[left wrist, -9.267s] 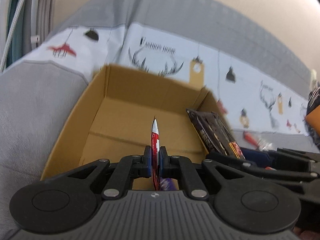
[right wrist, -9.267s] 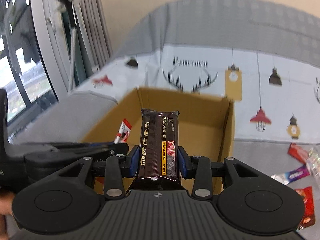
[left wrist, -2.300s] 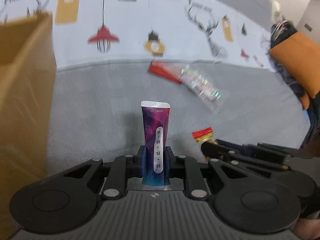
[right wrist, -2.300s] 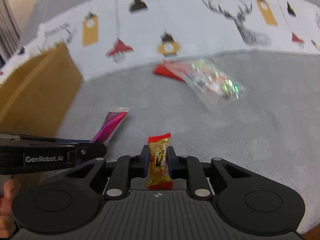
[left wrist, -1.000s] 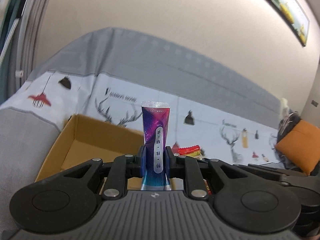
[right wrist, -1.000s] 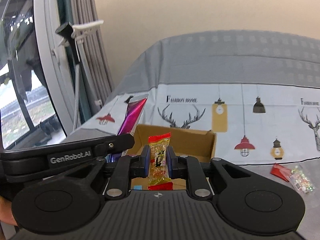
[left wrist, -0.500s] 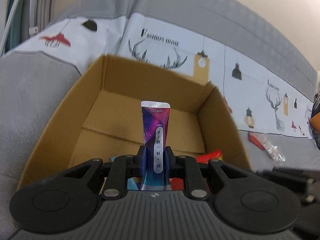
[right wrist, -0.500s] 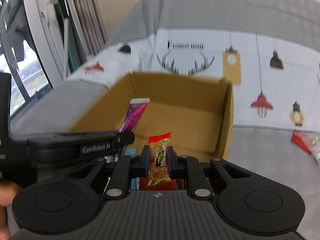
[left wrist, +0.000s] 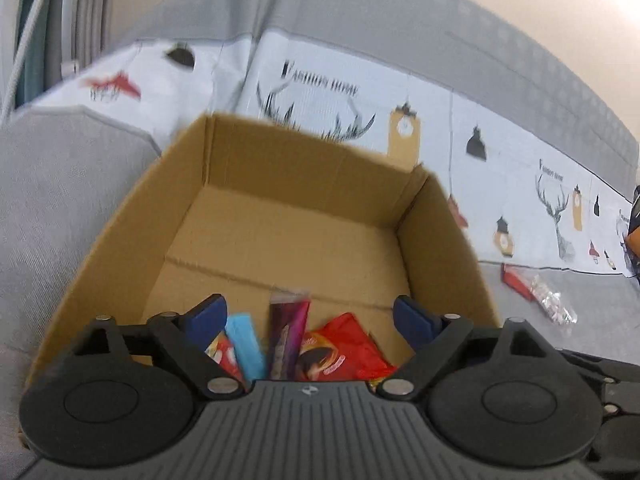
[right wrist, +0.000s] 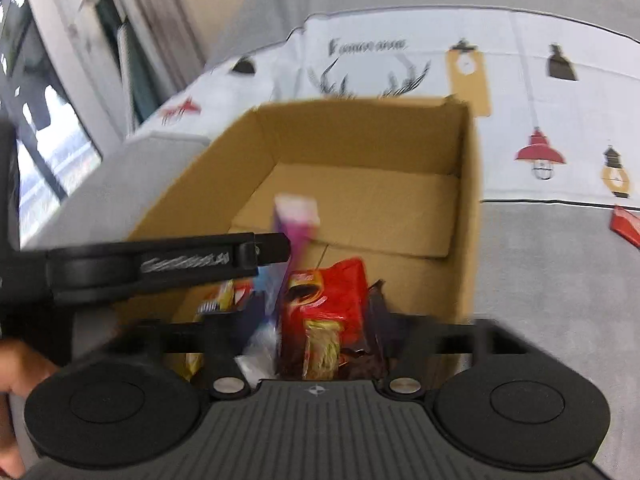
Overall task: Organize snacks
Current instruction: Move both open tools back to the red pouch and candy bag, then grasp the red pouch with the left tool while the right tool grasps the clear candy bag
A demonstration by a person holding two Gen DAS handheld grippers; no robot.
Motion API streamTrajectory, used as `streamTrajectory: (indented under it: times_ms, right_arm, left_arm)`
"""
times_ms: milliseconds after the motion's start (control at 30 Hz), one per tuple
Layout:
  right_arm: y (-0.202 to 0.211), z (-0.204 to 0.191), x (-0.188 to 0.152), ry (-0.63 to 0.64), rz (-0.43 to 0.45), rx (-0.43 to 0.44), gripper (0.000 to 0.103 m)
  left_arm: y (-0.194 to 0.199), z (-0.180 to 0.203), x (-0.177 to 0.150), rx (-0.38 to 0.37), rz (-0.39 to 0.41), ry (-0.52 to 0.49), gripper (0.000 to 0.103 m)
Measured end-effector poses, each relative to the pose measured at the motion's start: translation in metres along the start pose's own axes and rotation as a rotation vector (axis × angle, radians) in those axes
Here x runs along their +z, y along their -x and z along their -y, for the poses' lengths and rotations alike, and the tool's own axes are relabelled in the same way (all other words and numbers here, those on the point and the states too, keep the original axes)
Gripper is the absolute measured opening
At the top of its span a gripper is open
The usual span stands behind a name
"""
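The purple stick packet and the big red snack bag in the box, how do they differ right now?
The purple stick packet is narrow and long; the red snack bag is wide and crinkled. The packet is dark purple, blurred, standing more upright; the bag is bright red and lies tilted. Both are inside the cardboard box, between the left gripper's open jaws in its view.

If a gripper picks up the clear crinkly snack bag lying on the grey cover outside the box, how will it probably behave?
The clear snack bag looks like thin shiny film, so it is probably light and floppy, sagging from the fingers. Its glossy wrinkled surface may be slippery. It lies flat beside a red packet, so it will hardly roll.
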State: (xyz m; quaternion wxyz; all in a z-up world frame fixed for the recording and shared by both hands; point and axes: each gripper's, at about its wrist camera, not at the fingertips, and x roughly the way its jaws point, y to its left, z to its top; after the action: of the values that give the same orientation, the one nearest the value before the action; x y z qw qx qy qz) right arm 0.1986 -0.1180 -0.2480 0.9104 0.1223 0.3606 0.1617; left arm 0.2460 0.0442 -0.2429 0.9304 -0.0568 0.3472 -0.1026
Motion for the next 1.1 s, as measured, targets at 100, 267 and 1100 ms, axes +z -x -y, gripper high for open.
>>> streamTrajectory:
  times_ms: [100,267,1100]
  right_arm:
    - [0.022,0.016,-0.001,0.017,0.038,-0.007,0.069]
    - [0.066,0.060,-0.008,-0.014,0.141,-0.034,0.072]
    - [0.034,0.386,-0.012,0.081,0.067,-0.259,0.092]
  left_arm:
    - [0.008,0.018,0.002,-0.017,0.015,-0.004,0.093]
    - [0.016,0.062,-0.001,-0.127,0.073,-0.026,0.093]
    - [-0.246,0.310,-0.016,-0.173,-0.160,-0.231,0.086]
